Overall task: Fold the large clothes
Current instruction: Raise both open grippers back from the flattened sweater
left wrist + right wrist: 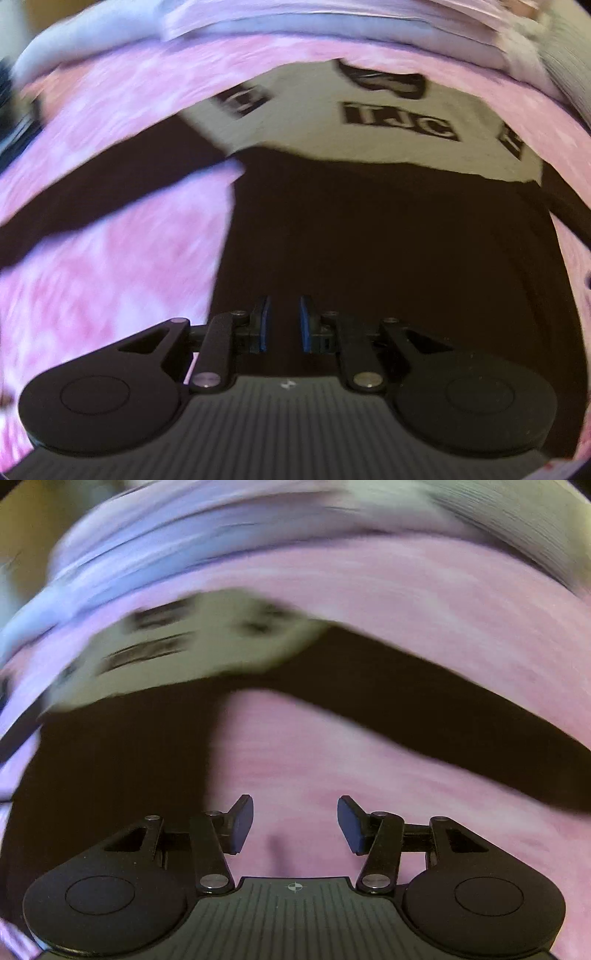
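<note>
A large dark garment [369, 221] lies spread flat, with a cream panel [332, 122] printed with black letters at its far end. One dark sleeve [110, 184] runs off to the left. My left gripper [284, 306] sits low over the garment's near part. Its blue pads stand close together, with dark cloth filling the slit between them. In the blurred right wrist view the garment's body [110, 757] is at the left and its other sleeve [443, 709] stretches right. My right gripper [295, 812] is open over bare pink cover beside the body, with nothing between its fingers.
A mottled pink bedspread [110, 277] lies under the garment and surrounds it [332, 757]. Folded lilac and white cloths [295, 22] are piled along the far edge. A grey ribbed fabric [565, 66] sits at the far right.
</note>
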Available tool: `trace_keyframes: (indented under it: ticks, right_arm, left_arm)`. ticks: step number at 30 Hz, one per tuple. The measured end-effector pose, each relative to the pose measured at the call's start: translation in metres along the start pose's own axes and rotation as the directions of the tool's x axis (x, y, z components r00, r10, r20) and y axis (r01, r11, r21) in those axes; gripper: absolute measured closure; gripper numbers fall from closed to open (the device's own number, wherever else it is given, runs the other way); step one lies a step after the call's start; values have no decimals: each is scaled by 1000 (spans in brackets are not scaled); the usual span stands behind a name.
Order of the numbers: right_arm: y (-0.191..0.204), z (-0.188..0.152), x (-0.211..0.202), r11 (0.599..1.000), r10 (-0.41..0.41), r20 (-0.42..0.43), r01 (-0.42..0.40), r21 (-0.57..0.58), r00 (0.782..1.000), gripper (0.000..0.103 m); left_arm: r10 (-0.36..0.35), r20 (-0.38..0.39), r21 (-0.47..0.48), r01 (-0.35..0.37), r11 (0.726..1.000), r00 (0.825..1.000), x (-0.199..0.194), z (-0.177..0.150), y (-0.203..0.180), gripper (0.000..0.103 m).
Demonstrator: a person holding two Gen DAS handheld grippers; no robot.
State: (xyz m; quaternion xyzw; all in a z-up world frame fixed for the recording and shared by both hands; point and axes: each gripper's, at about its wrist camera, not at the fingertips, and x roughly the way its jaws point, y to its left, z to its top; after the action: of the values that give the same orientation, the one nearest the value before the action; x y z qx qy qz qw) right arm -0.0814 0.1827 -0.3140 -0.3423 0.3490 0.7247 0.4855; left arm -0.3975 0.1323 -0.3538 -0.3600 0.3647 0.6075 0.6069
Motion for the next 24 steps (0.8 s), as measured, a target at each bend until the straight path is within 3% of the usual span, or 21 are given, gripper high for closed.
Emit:
trace_keyframes:
  ticks: [2,4,6,8,12,16,22,24]
  right_arm:
    - [38,-1,17,998,22,3,-22,-52,1000,54]
    - [65,-12,32,992,-27,-11,25,-121,1000,54]
    - [82,-35,41,981,-88,-43,79,-177,995,54]
    - [95,-71,24,968,-139,-21,131,-213,990,54]
    - [100,-131,-10,971,-200,-67,189,-142,977,54]
    - [115,-165,-33,962,-254,-117,239,-131,960,54]
    - [112,-153,-44,969,-222,-338,247,31,915,54]
    - [115,-144,-65,971,-189,-317,225,82,929,54]
  left_arm:
    - [-38,-5,50,38,998,999,14,3,-7,91]
    - [-47,-17,109,48,993,999,23,-5,-11,91]
    - [-52,9,179,49,983,999,17,-18,-12,91]
    - [-65,-17,209,67,976,998,5,-40,-6,90]
    - [-92,-43,224,99,970,995,-27,-95,17,90]
    - [-123,-120,180,143,973,985,-52,-128,37,90]
    - [-150,-249,115,183,976,957,-83,-130,47,90]
    - [-153,-243,112,185,976,958,-109,-122,44,90]
